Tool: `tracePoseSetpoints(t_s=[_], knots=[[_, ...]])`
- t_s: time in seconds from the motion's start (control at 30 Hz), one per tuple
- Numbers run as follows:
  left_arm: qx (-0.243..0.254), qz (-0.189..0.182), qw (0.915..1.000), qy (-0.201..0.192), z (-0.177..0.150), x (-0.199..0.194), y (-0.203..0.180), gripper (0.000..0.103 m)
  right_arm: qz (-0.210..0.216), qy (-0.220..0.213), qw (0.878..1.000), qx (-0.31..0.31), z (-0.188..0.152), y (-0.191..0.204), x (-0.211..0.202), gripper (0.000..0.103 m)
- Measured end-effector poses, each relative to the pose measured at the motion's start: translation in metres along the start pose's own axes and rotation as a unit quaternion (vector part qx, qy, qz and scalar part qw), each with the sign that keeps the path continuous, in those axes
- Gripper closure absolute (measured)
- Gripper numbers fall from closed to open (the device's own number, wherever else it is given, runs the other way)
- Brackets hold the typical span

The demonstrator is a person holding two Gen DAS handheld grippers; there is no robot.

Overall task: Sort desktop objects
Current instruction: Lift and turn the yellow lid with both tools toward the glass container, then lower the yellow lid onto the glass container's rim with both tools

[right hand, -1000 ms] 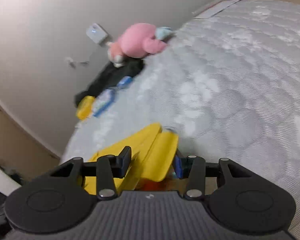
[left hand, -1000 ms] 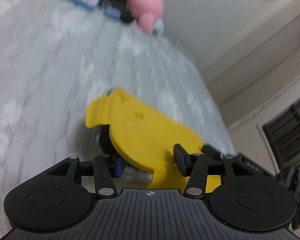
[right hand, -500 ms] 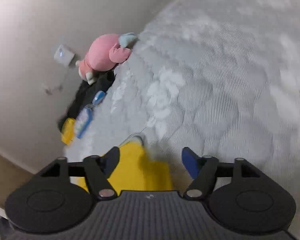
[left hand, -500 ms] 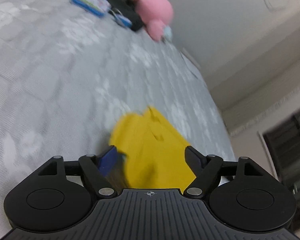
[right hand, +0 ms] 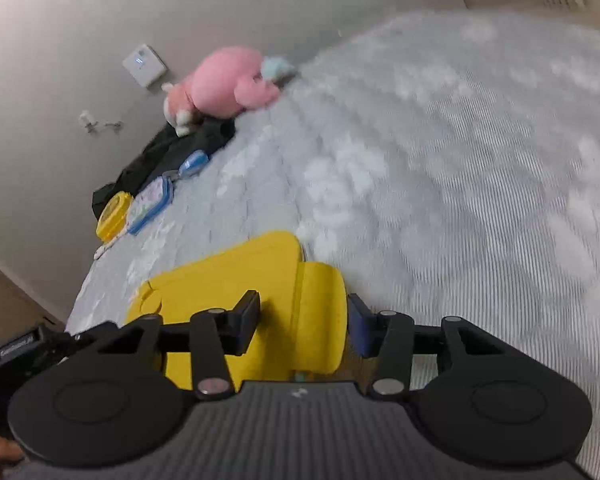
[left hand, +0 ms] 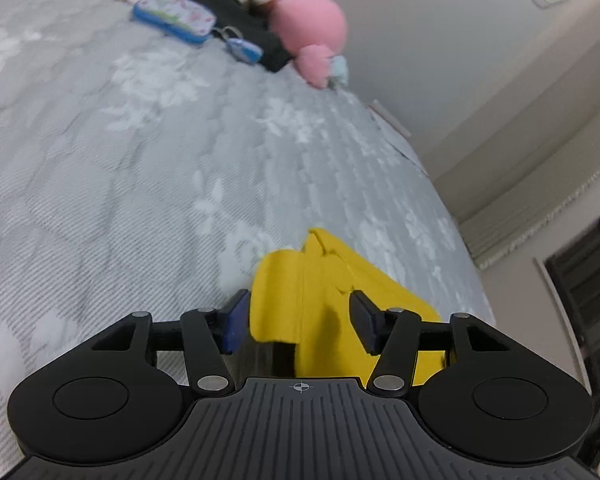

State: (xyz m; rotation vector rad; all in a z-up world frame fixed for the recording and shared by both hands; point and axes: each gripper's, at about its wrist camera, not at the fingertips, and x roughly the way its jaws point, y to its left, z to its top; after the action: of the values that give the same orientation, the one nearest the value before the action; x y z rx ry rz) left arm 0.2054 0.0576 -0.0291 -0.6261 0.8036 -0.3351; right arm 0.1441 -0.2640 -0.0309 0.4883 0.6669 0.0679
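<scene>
We hold both grippers, left (left hand: 296, 322) and right (right hand: 303, 322), with jaws spread apart around the flat yellow plastic case (right hand: 256, 300) lying on the grey quilted mattress (right hand: 460, 184), neither clamping it.

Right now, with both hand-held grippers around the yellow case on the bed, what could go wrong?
1. Both the left hand-held gripper and the right hand-held gripper straddle the yellow case with jaws open; if only one closes, the case may twist or drop.
2. The quilted bed cover looks soft, so pressing down could sink the case and spoil the grip.
3. Motion blur hides the case's seam, so its lid may swing open.
</scene>
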Motion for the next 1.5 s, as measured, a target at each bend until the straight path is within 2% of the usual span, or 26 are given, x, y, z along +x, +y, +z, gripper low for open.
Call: tracePoseSetpoints(t_s=[0.07,0.1,0.17,0.37,0.53,0.7,0.73,0.77,0.8,0.83,0.9,1.0,1.07,1.13,1.2,1.3,1.37,1.5], knots=[[-0.005,0.010,0.9997,0.023,0.000,0.008,0.002,0.046,-0.003,-0.010,1.000,-0.015,0.006,0.002,0.006,0.054],[-0.009,0.024,0.9990,0.035,-0.001,0.011,0.004,0.042,-0.012,-0.010,0.999,-0.030,0.005,0.004,0.011,0.056],[-0.012,0.034,0.9985,0.041,-0.001,0.008,0.005,0.040,-0.024,-0.011,0.998,-0.059,0.001,0.008,0.018,0.056],[-0.007,0.052,0.9965,0.065,-0.003,-0.004,0.004,0.043,-0.003,-0.019,0.995,-0.094,-0.005,0.019,0.018,0.056],[0.009,0.060,0.9938,0.093,-0.008,-0.005,0.000,0.038,0.007,-0.015,0.995,-0.094,-0.004,0.019,0.017,0.056],[0.033,0.049,0.9898,0.130,-0.015,0.012,-0.003,0.012,-0.008,-0.018,0.992,-0.128,-0.007,0.025,0.013,0.053],[0.033,0.044,0.9897,0.132,-0.016,0.016,-0.003,0.013,-0.010,-0.024,0.990,-0.137,-0.009,0.027,0.013,0.053],[0.027,0.033,0.9905,0.130,-0.014,0.017,-0.003,0.018,-0.014,-0.026,0.989,-0.143,-0.010,0.029,0.014,0.052],[0.020,0.022,0.9913,0.128,-0.013,0.016,-0.002,0.028,-0.019,-0.025,0.989,-0.144,-0.010,0.029,0.016,0.051],[0.009,0.011,0.9926,0.120,-0.010,0.012,-0.001,0.031,-0.019,-0.024,0.990,-0.139,-0.010,0.027,0.015,0.056],[-0.017,-0.006,0.9964,0.083,-0.002,-0.005,0.006,0.031,-0.013,-0.030,0.992,-0.120,-0.009,0.022,0.010,0.061],[-0.061,-0.005,0.9979,0.021,0.009,-0.024,0.022,0.031,-0.004,-0.056,0.995,-0.088,-0.004,0.016,-0.004,0.061],[-0.086,-0.004,0.9963,-0.005,0.012,-0.029,0.032,0.031,-0.007,-0.053,0.996,-0.071,-0.002,0.011,-0.006,0.056],[-0.090,-0.014,0.9959,0.002,0.010,-0.024,0.035,0.031,-0.012,-0.036,0.998,-0.051,-0.003,0.006,-0.003,0.054],[-0.071,-0.007,0.9972,0.022,0.008,-0.013,0.030,0.032,-0.015,-0.011,0.999,-0.028,-0.004,0.001,0.004,0.053],[-0.034,0.029,0.9976,0.052,0.002,0.001,0.018,0.032,0.009,0.010,1.000,0.003,-0.005,-0.005,0.008,0.052],[-0.040,0.034,0.9967,0.062,0.001,0.001,0.021,0.032,0.011,0.010,1.000,-0.007,-0.007,-0.002,0.009,0.055],[-0.065,0.026,0.9948,0.074,-0.003,0.002,0.031,0.028,-0.012,-0.020,0.997,-0.076,-0.012,0.013,0.009,0.059]])
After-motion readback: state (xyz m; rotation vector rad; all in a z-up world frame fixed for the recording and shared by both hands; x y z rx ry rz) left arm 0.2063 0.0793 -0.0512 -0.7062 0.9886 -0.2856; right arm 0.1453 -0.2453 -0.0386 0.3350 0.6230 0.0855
